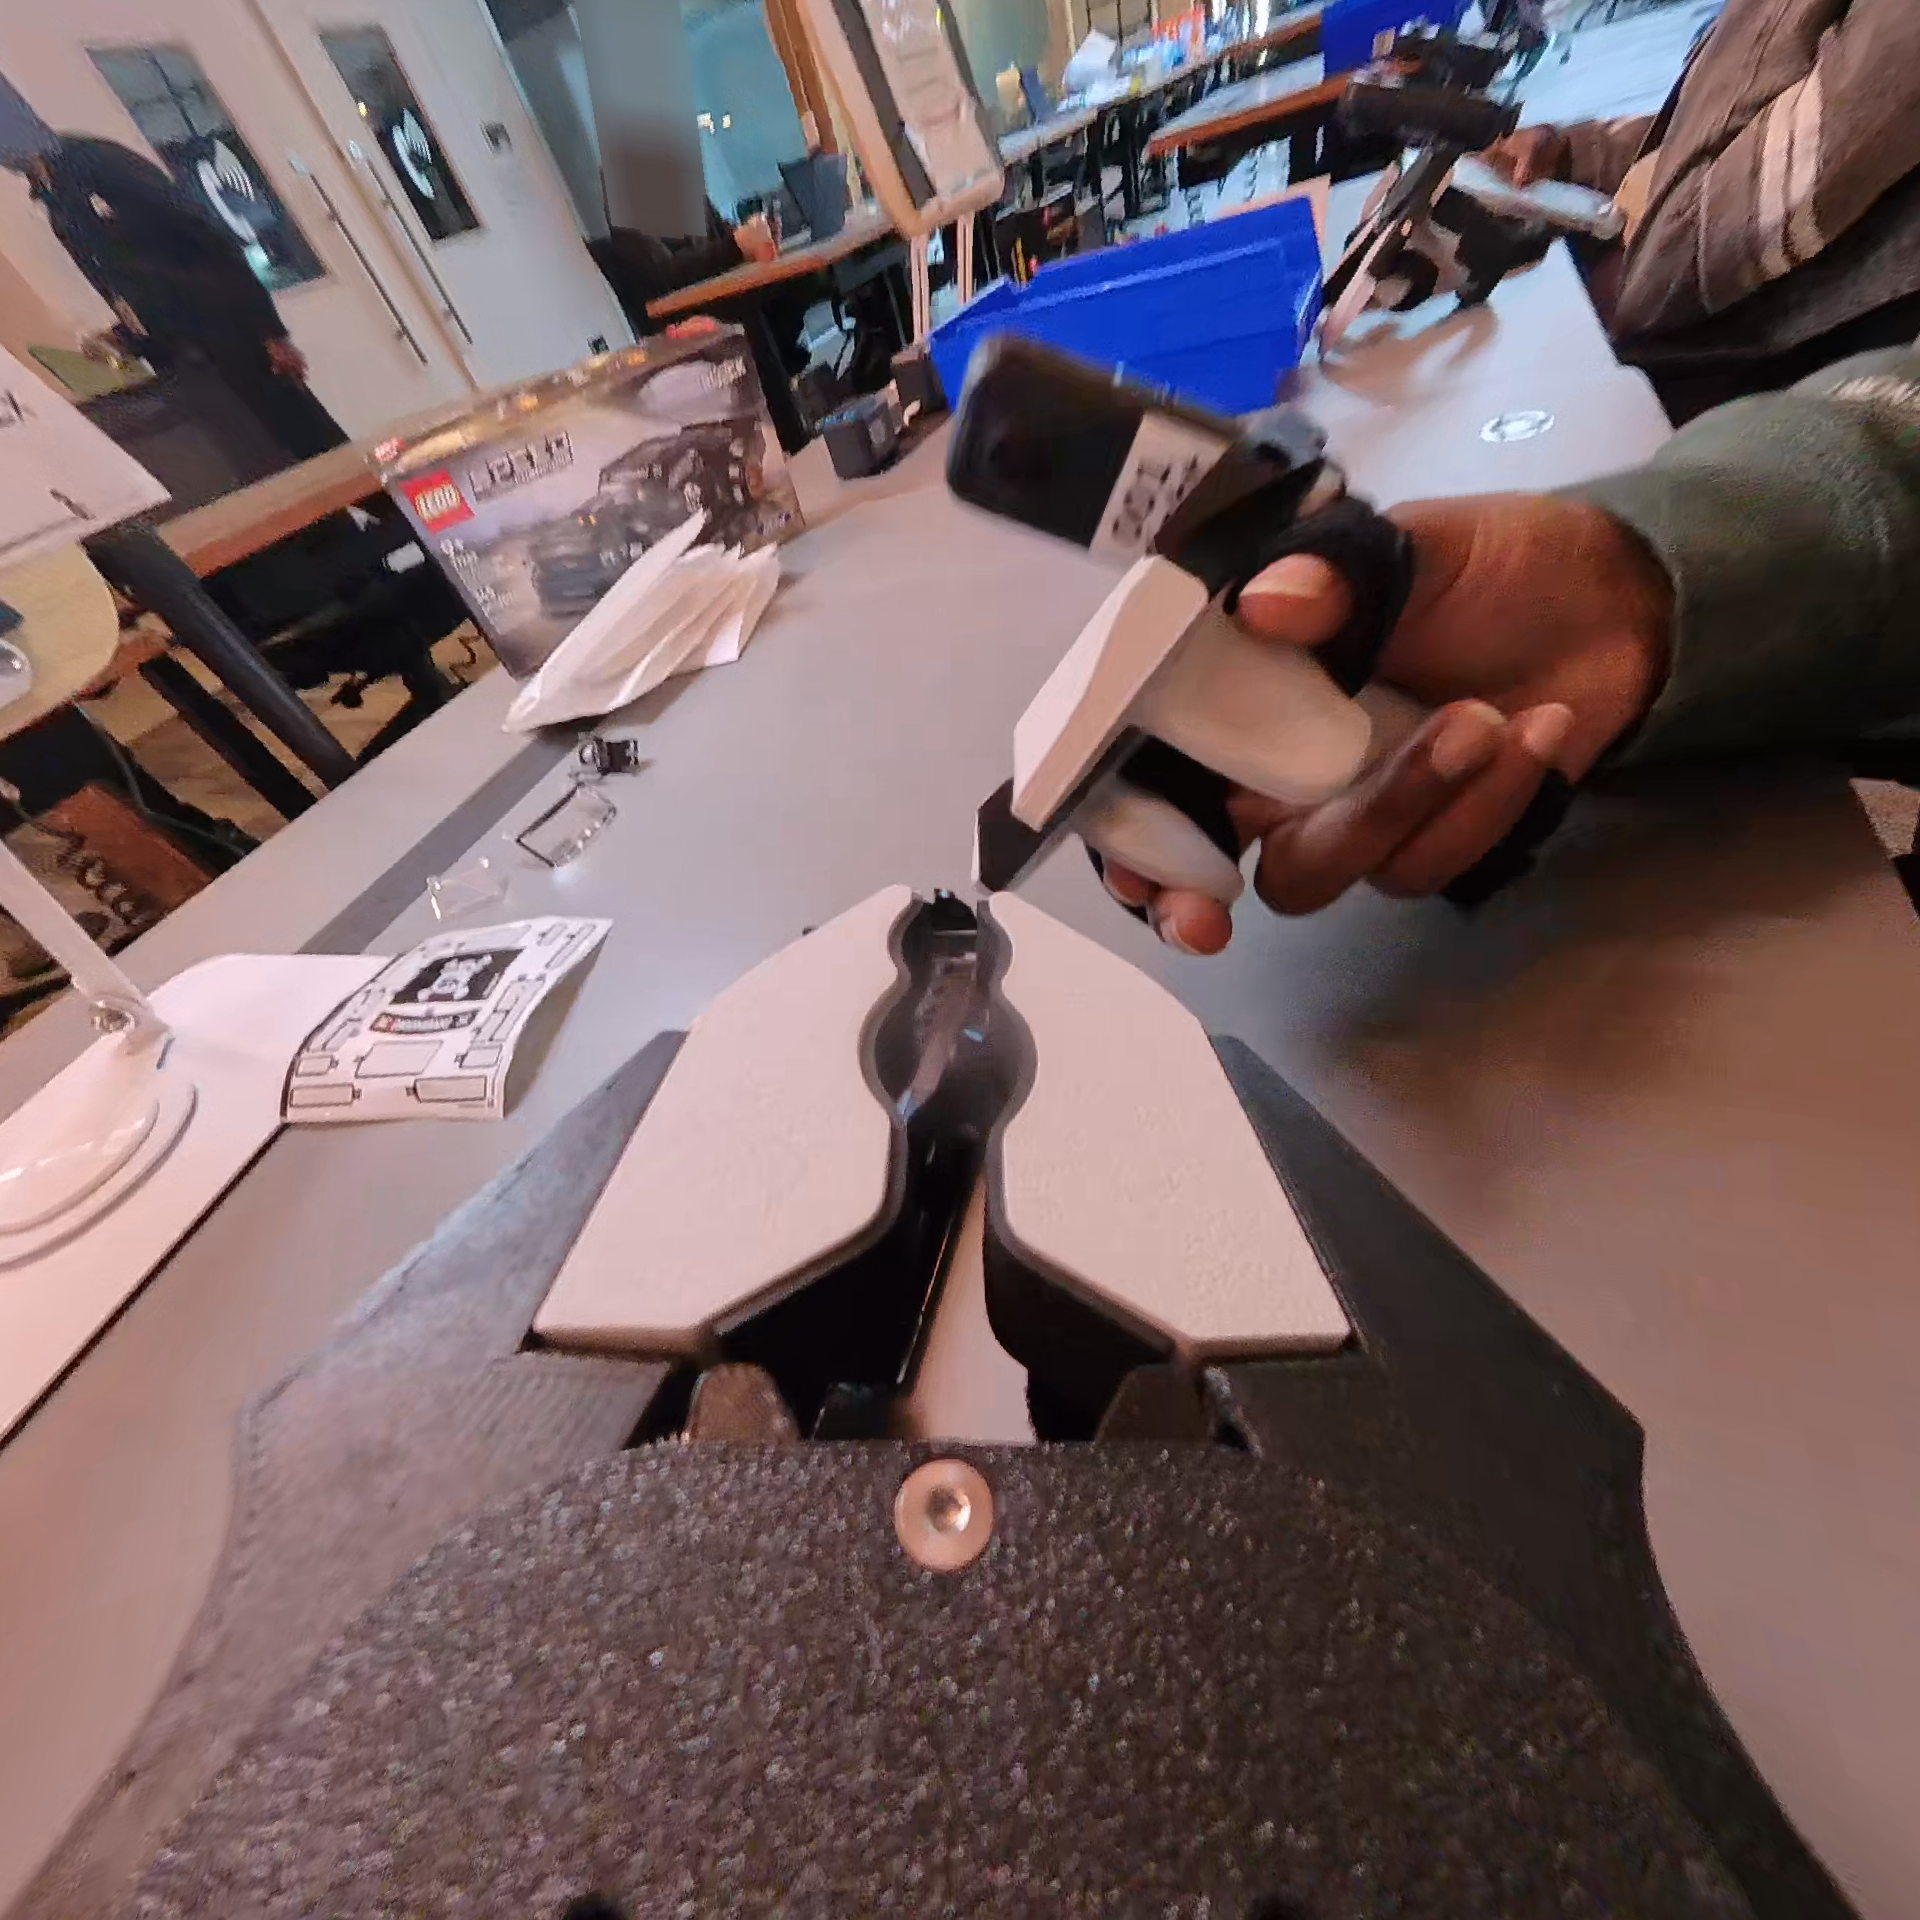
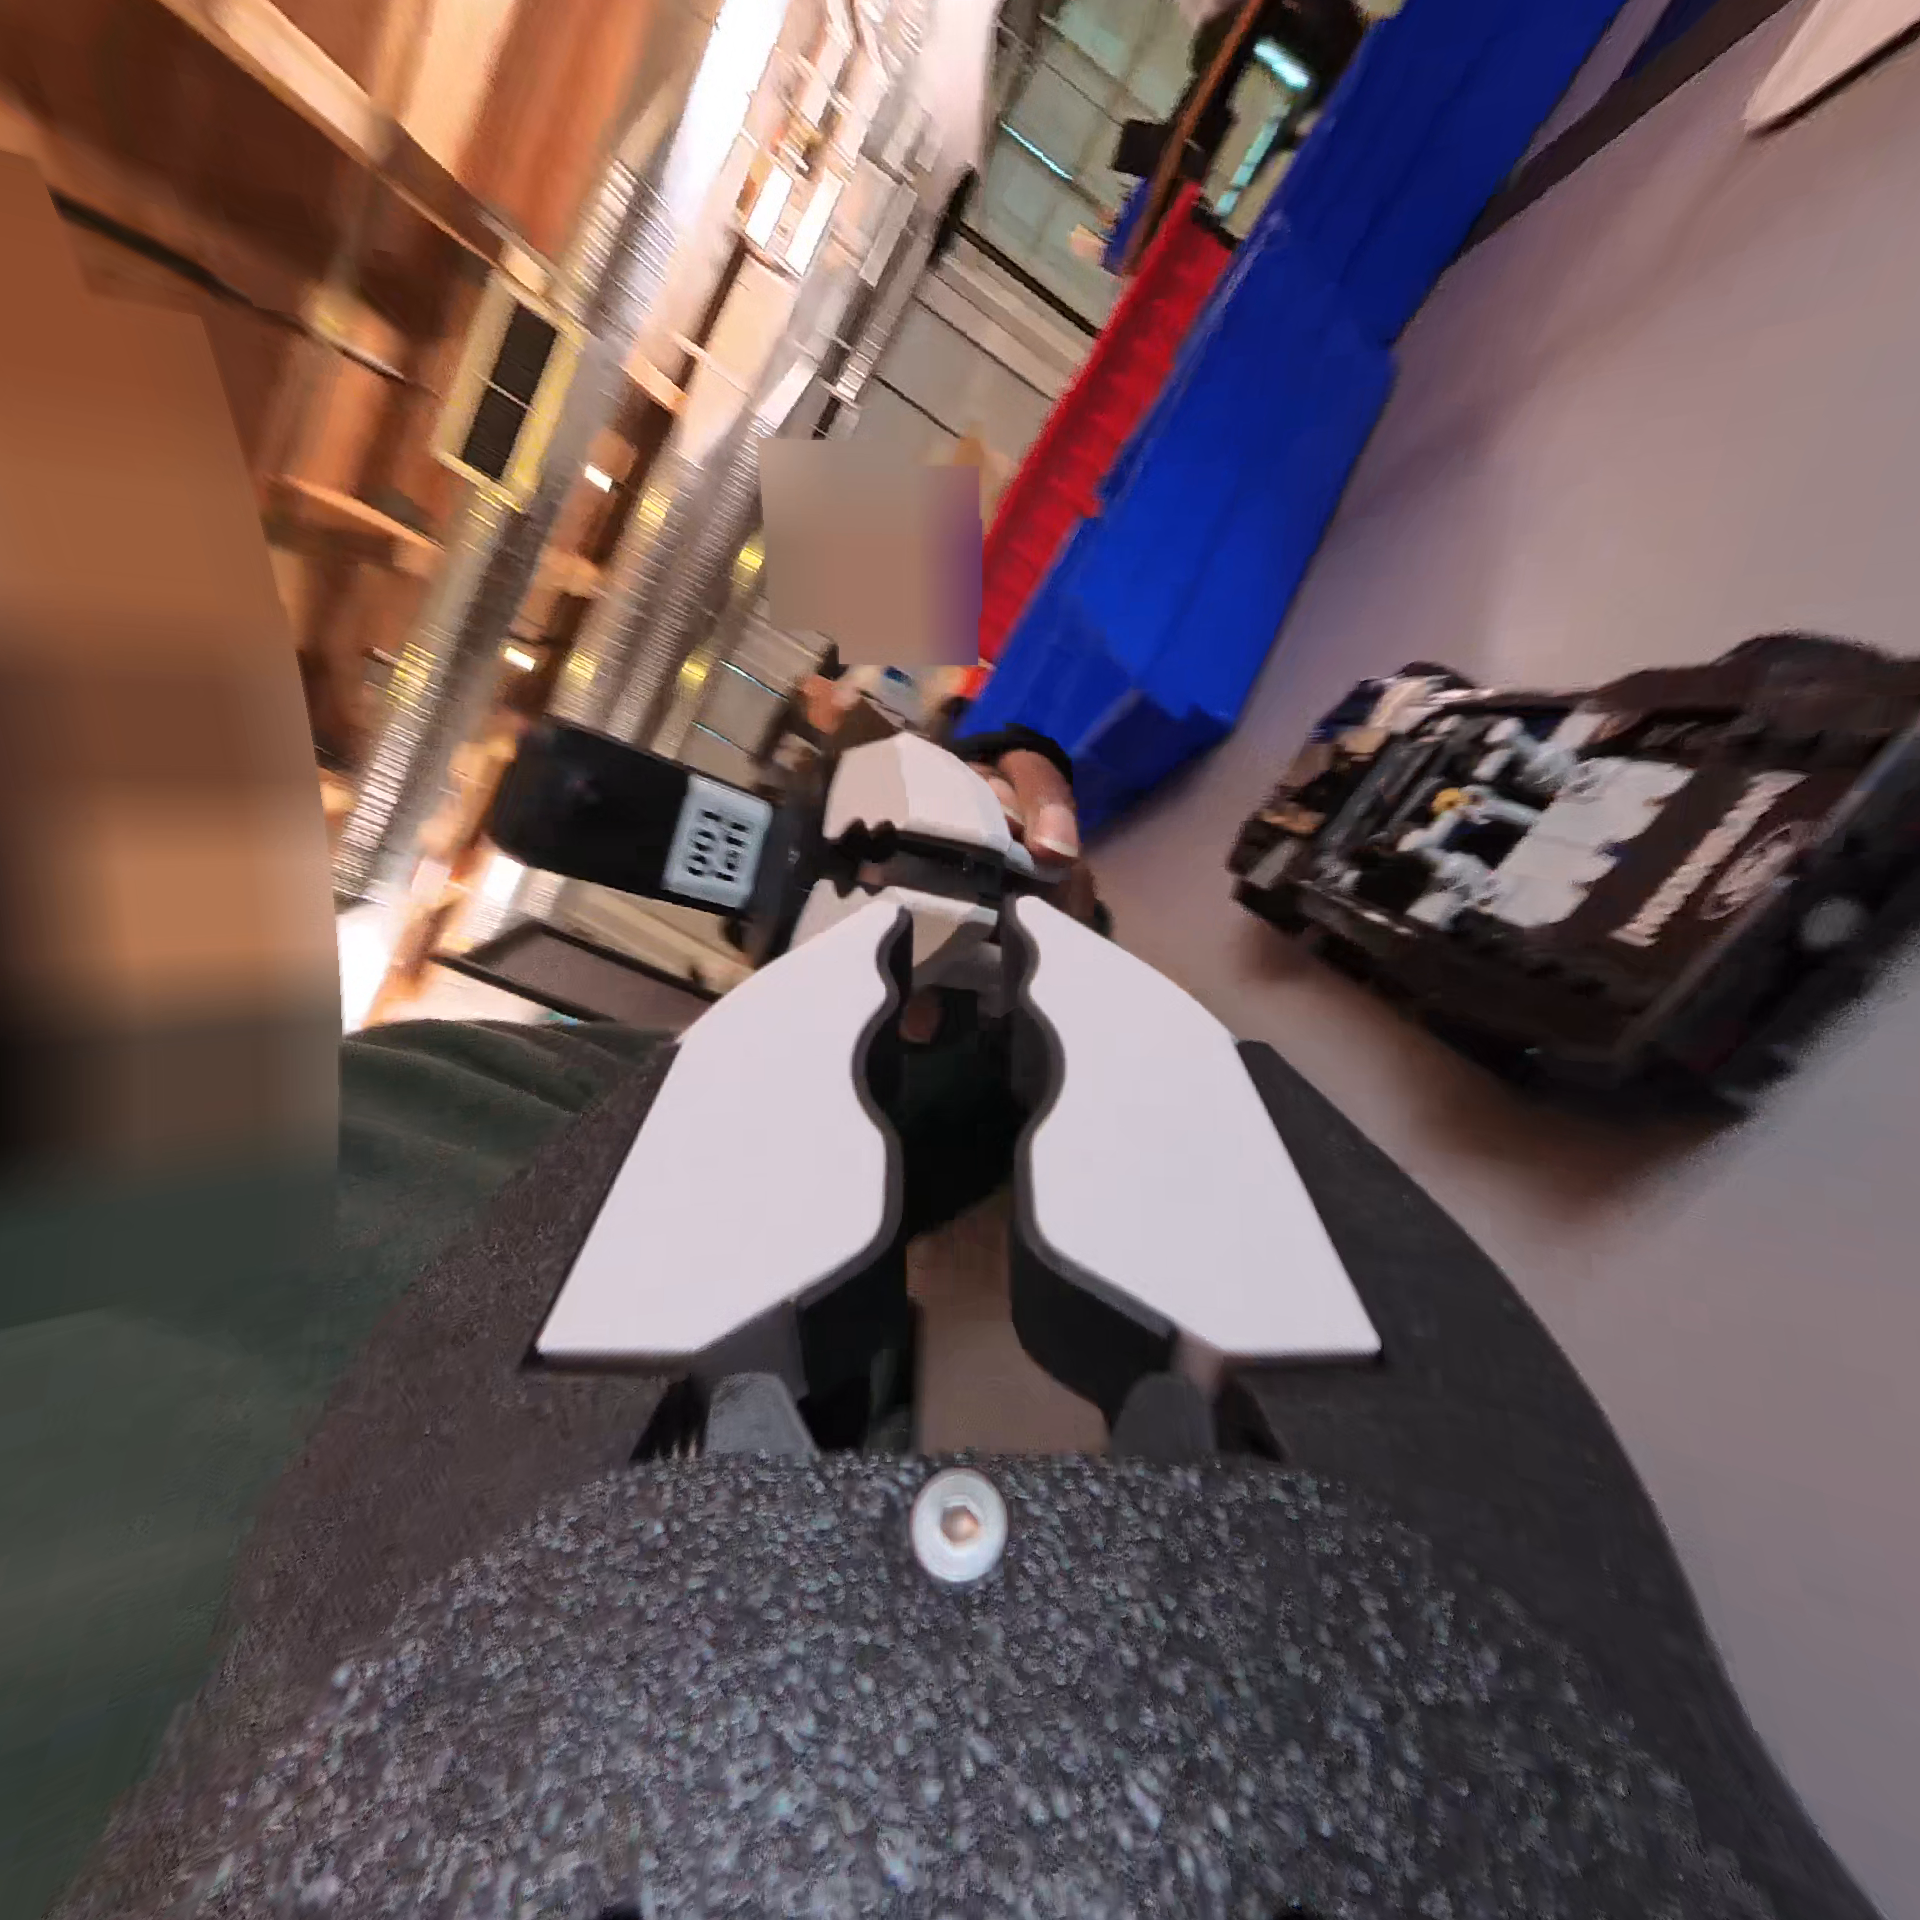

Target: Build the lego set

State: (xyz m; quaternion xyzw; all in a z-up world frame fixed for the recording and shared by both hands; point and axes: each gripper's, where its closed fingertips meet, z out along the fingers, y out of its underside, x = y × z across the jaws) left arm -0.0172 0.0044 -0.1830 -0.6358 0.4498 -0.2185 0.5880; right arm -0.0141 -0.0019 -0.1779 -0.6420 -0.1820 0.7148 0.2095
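Note:
My left gripper is shut on a thin dark Lego piece that stands edge-on between its white fingers. My right gripper, held by a hand, comes in from the right and its tips touch the top of that piece. In the right wrist view my right gripper has its jaws almost together with a narrow gap. I cannot tell whether it holds anything. The left gripper sits just beyond its tips. A partly built black Lego car lies on the table to the right.
On the grey table lie a sticker sheet, clear Lego pieces, a small black piece, white bags and the Lego box. A lamp base stands left. Blue bins stand behind. A person sits at the far right.

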